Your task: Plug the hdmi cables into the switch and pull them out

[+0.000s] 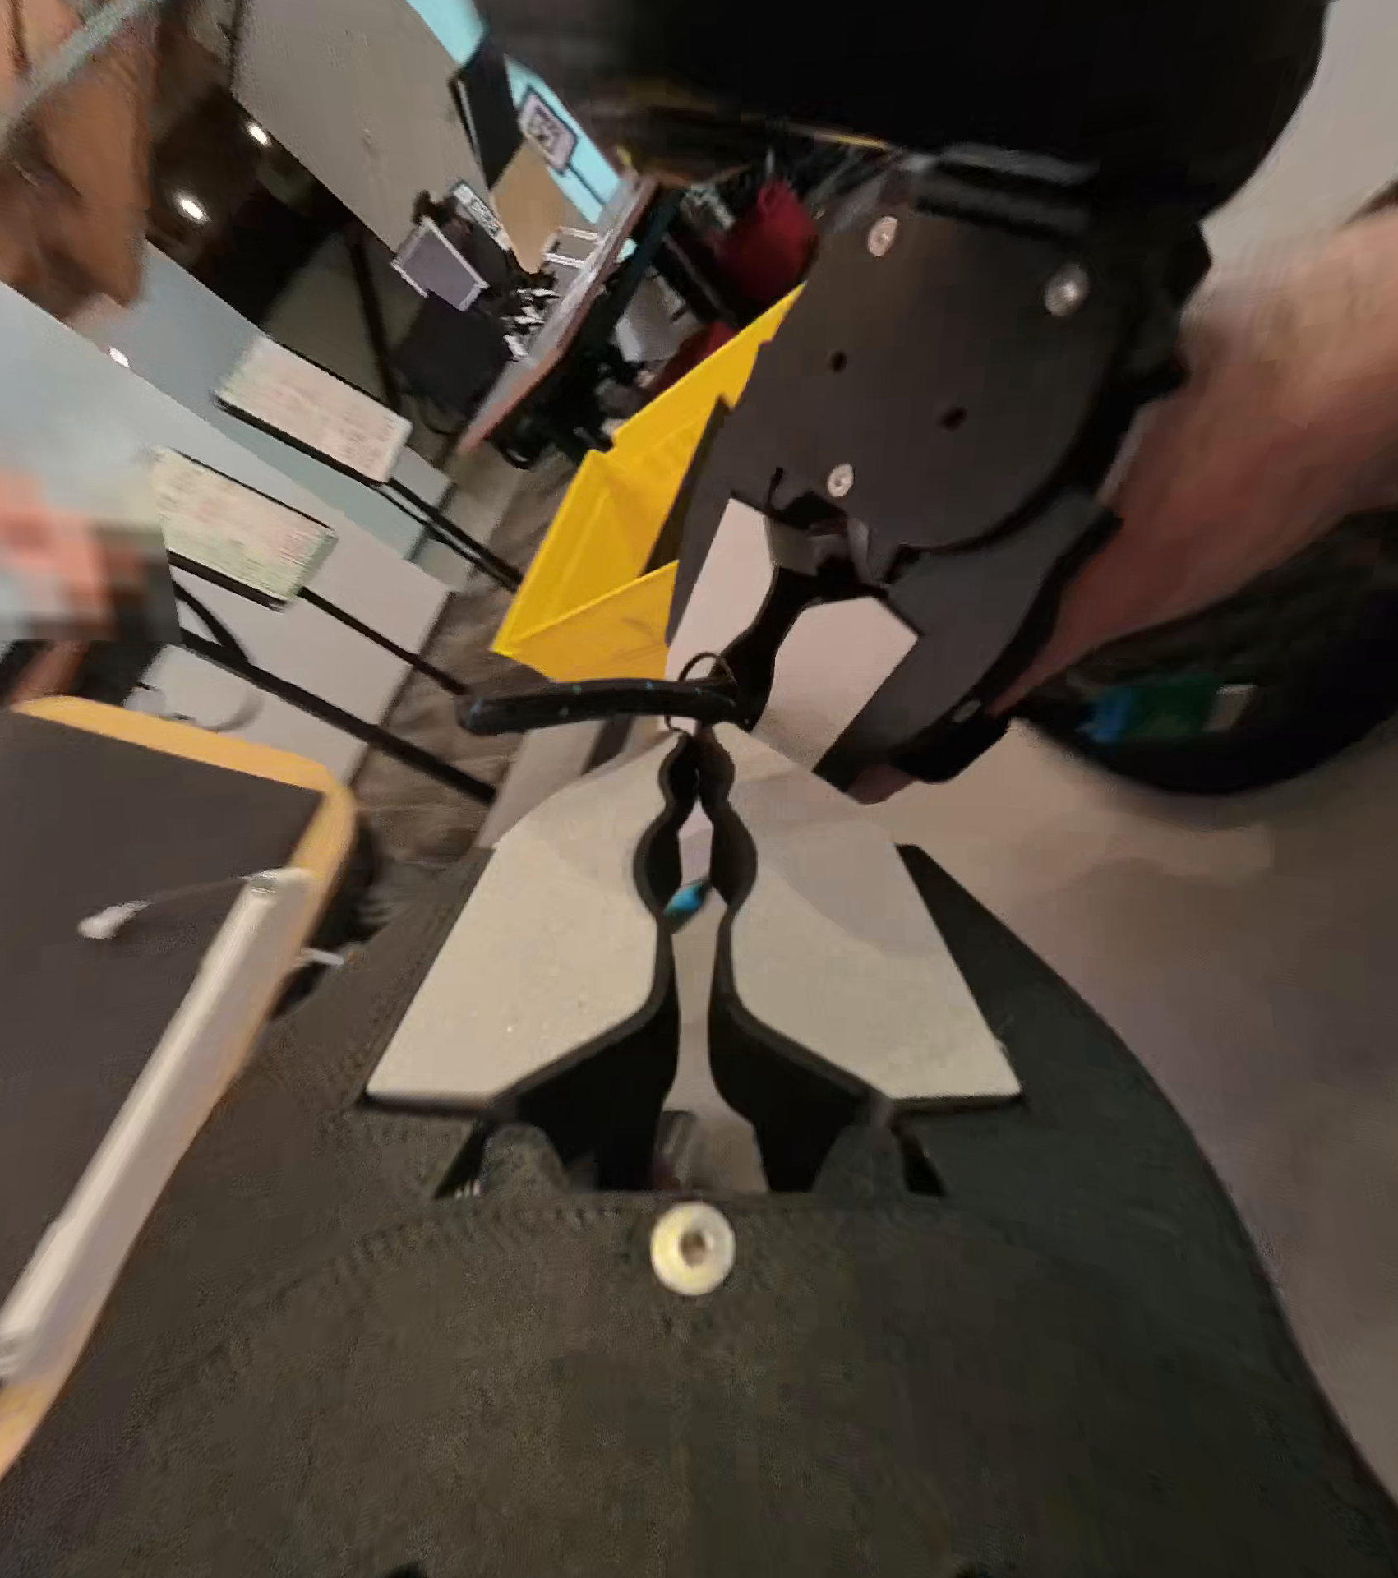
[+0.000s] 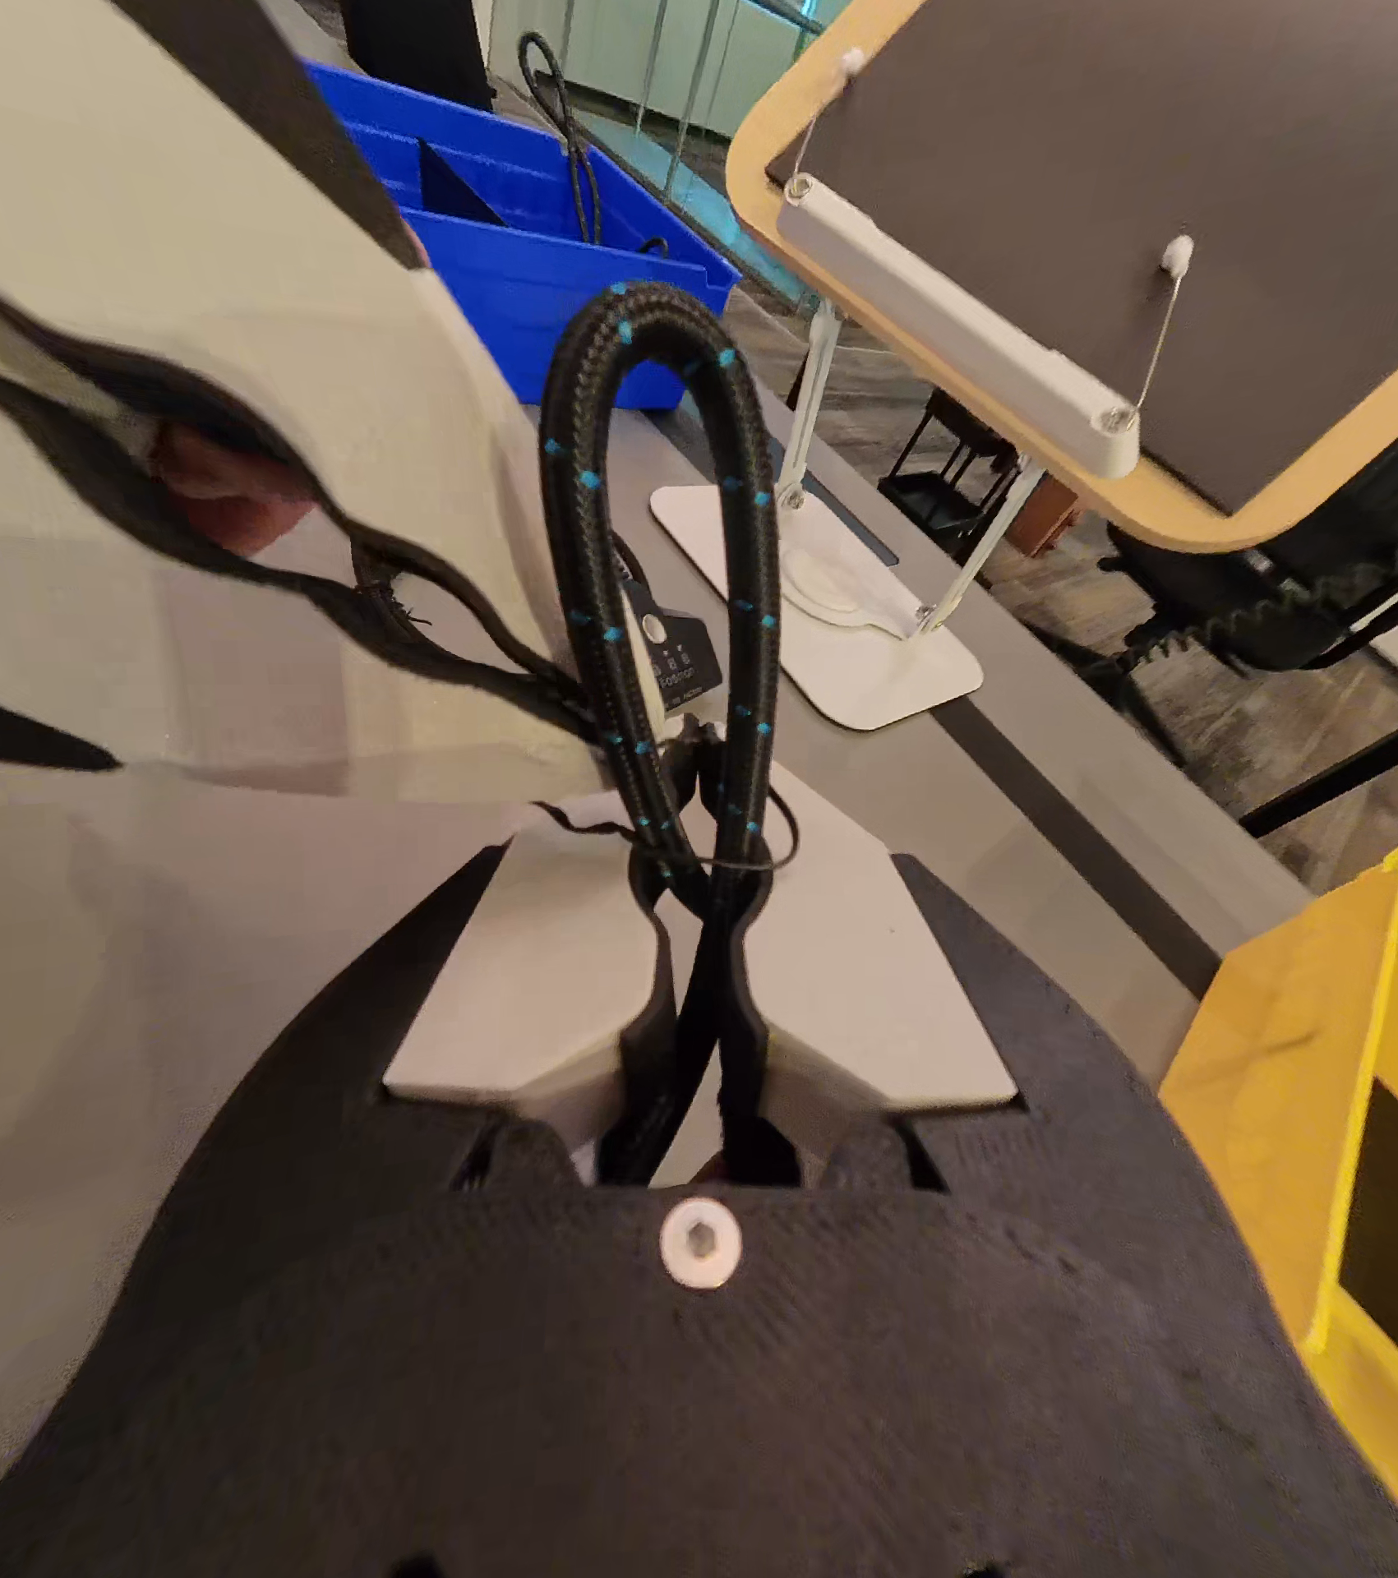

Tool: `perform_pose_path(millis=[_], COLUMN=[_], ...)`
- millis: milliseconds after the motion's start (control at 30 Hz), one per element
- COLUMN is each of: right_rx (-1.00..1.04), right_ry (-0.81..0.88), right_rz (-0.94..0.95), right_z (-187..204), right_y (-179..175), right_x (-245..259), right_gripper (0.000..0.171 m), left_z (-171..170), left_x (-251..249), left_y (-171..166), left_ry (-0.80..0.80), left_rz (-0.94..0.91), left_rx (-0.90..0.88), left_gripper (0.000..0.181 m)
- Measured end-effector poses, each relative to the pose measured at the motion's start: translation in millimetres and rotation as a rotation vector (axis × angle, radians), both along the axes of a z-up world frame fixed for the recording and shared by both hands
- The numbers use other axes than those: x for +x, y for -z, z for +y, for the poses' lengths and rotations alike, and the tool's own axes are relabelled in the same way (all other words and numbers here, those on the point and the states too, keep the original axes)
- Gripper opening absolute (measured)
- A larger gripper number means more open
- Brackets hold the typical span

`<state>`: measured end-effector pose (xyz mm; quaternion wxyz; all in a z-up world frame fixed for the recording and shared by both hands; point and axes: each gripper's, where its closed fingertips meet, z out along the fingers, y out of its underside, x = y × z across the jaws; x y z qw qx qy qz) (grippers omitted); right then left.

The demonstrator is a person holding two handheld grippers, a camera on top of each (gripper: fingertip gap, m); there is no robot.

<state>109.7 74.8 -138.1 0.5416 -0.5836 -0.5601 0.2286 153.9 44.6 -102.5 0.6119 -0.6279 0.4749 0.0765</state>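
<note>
- The right gripper, at frame centre, is closed on a looped black braided HDMI cable that arcs toward the top of the frame.
- The left gripper is nearly closed; it seems to pinch the cable's thin tie, though blur hides the contact.
- The small black switch sits just behind the loop, left of the white stand base.
- The cable is bundled and no plug appears seated, so plugging and pulling both likely remain.
</note>
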Motion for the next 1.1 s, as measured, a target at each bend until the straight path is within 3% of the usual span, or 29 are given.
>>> perform_pose_path(millis=[100, 200, 400, 600, 900, 1100], right_rx=[0.054, 0.093, 0.158, 0.272, 0.580, 0.637], right_ry=[0.009, 0.016, 0.042, 0.114, 0.264, 0.293], right_rz=[-0.001, -0.002, 0.021, 0.032, 0.000, -0.018], right_z=[1, 1, 2, 8, 11, 13], right_y=[-3, -5, -14, -25, -51, -55], right_x=[0, 0, 1, 6, 17, 21], right_gripper=[0.000, 0.000, 0.000, 0.000, 0.000, 0.000], left_z=[-3, -5, -15, -16, -18, -18], left_x=[1, -1, 4, 10, 16, 20], left_y=[0, -3, 2, -1, -11, -11], left_ry=[0.022, 0.039, 0.097, 0.108, 0.173, 0.165], left_rz=[-0.136, -0.218, -0.278, -0.356, -0.628, -0.641], left_rx=[-0.102, -0.147, -0.241, -0.276, -0.432, -0.401], left_gripper=[0.002, 0.014, 0.025, 0.020, 0.008, 0.002])
